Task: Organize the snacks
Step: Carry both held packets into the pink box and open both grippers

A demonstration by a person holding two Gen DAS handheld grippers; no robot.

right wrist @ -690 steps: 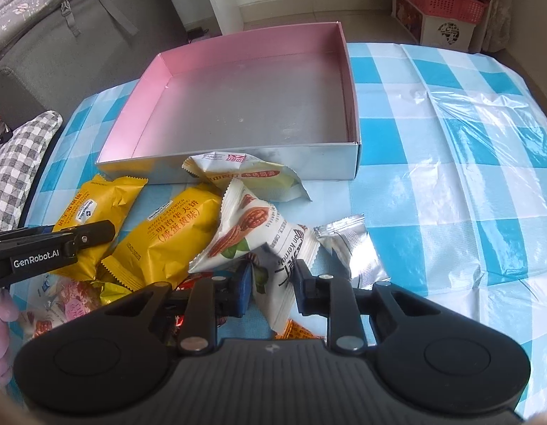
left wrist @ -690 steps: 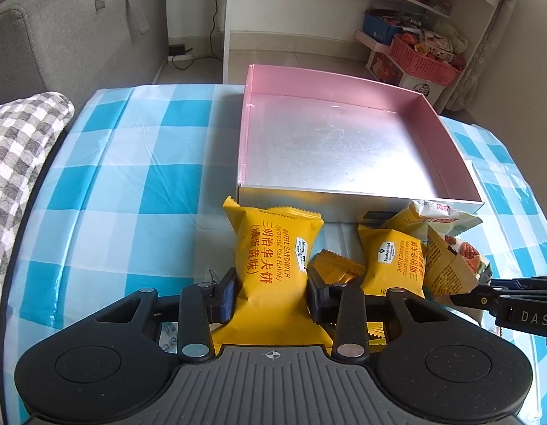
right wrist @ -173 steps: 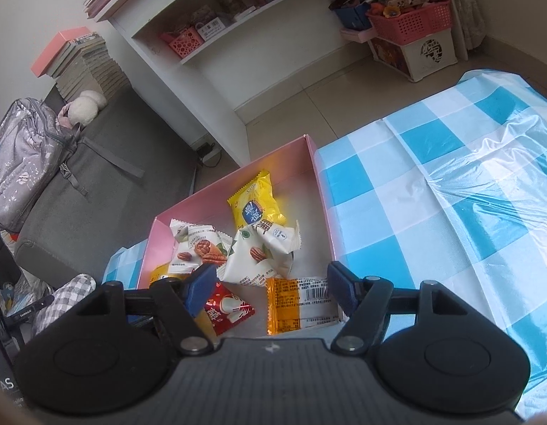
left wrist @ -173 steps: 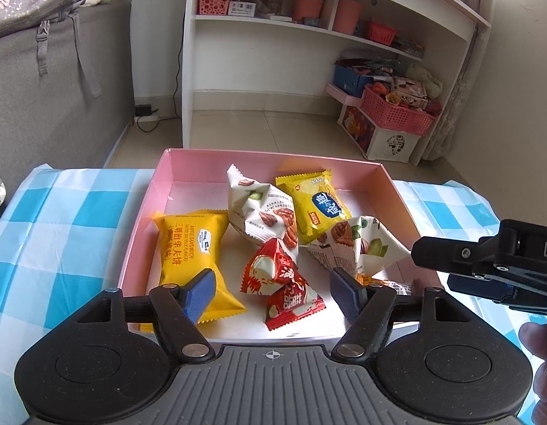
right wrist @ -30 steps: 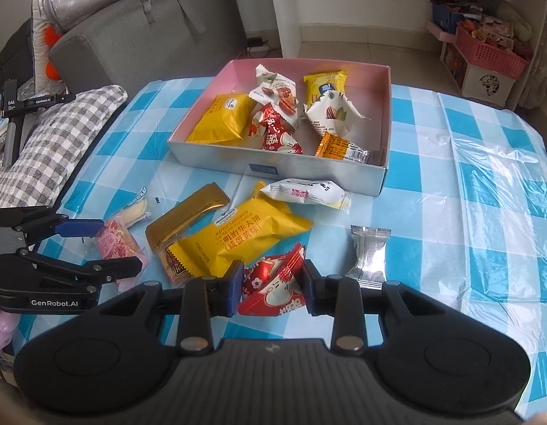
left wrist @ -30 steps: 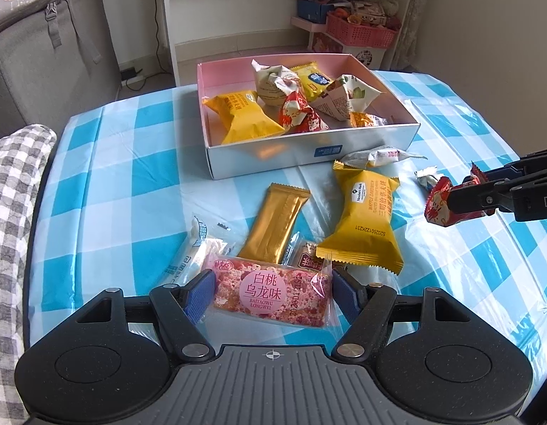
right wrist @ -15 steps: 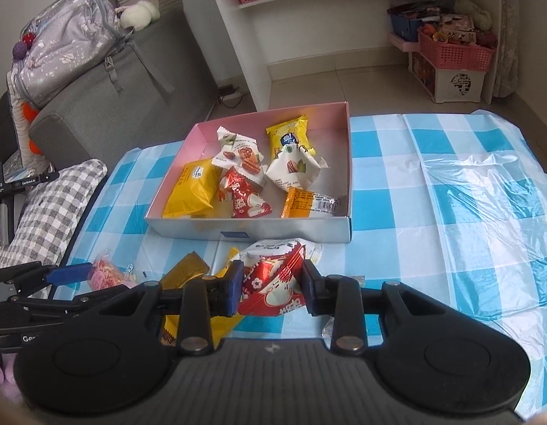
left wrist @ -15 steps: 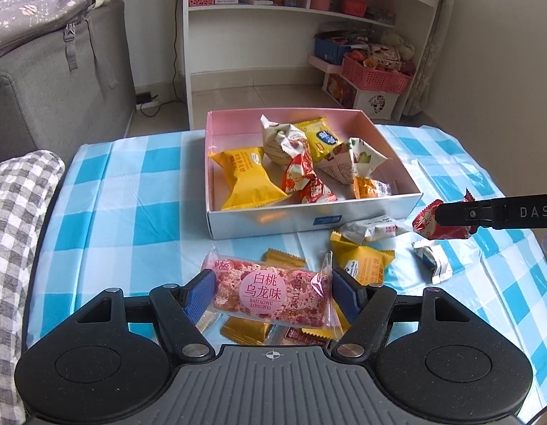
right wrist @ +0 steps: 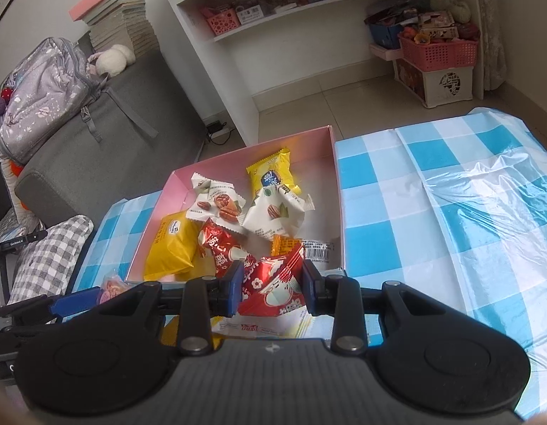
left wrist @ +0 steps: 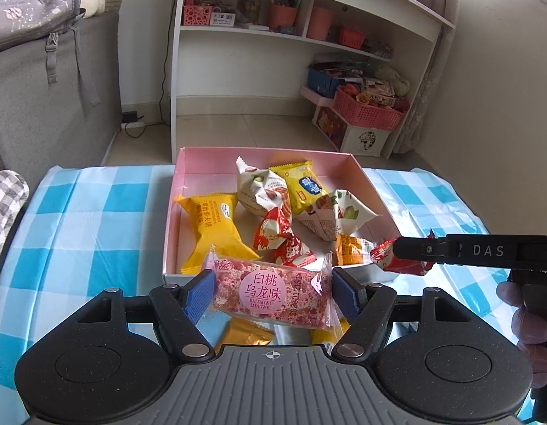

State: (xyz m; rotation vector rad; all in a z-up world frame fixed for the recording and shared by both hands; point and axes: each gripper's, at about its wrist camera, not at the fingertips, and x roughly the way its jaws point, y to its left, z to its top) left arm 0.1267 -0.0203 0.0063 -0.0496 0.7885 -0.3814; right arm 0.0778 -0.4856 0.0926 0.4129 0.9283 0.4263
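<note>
The pink box (left wrist: 188, 163) holds several snack packets: a yellow one (left wrist: 209, 223), white nut packets (left wrist: 263, 191) and a red one (left wrist: 277, 237). My left gripper (left wrist: 271, 292) is shut on a pink peach-oolong snack bar (left wrist: 270, 290), held just above the box's near wall. My right gripper (right wrist: 271, 283) is shut on a red snack packet (right wrist: 273, 287) at the box's near right corner; it also shows in the left wrist view (left wrist: 397, 258). The box (right wrist: 335, 163) lies ahead in the right wrist view.
A gold bar (left wrist: 245, 333) and a yellow packet (left wrist: 323, 336) lie on the blue checked tablecloth (left wrist: 96, 212) under my left gripper. A white packet (right wrist: 270, 329) lies under my right gripper. A grey sofa (right wrist: 96, 134) and white shelves (left wrist: 309, 35) stand beyond the table.
Both grippers have risen from the table and moved forward to the box's near edge, each carrying its snack. The loose packets on the cloth have passed below them.
</note>
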